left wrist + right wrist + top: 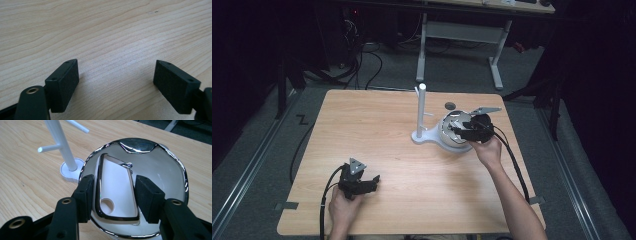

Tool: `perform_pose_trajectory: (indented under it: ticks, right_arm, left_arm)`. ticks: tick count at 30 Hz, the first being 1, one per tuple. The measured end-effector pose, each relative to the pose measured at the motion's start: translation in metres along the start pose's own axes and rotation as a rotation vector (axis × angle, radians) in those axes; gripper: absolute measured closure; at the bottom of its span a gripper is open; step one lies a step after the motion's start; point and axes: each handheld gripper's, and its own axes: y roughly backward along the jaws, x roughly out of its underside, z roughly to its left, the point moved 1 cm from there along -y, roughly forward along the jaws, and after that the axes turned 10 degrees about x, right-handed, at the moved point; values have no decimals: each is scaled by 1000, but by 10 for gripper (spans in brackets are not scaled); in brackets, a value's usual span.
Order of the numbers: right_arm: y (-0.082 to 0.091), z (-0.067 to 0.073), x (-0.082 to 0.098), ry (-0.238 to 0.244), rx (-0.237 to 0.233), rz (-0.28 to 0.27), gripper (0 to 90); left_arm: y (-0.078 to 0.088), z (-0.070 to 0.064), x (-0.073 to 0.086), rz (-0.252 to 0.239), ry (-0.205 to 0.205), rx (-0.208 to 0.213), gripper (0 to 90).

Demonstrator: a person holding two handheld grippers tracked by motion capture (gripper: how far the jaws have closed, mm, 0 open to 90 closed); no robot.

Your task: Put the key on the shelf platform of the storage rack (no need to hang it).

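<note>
Closing squarely on the chrome ring would serve best here, judging by the right gripper poised over the white dish beside the white stand. Its jaws are parted, flanking the ring's two long sides without clearly touching; the ring lies inside the dish, between them. The left gripper rests spread wide, gripping nothing, over the table.

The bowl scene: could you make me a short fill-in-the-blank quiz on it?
1. The shiny metal loop lies inside the white ____.
2. The right gripper has its jaws on either side of the ____.
3. The left gripper hovers with jaws ____ over bare table.
4. The white stand is ____ the bowl.

Missing words: bowl; loop; open; beside
</note>
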Motion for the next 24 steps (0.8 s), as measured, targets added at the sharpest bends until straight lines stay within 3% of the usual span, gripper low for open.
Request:
perform_pose_trajectory:
  ticks: [16, 24]
  right_arm:
    - [-23, 0, 2, -23, -8, 36, 510]
    - [-34, 4, 3, -10, -4, 64, 506]
  left_arm:
    - [0, 0, 0, 0, 0, 0, 210]
    - [0, 0, 0, 0, 0, 1, 209]
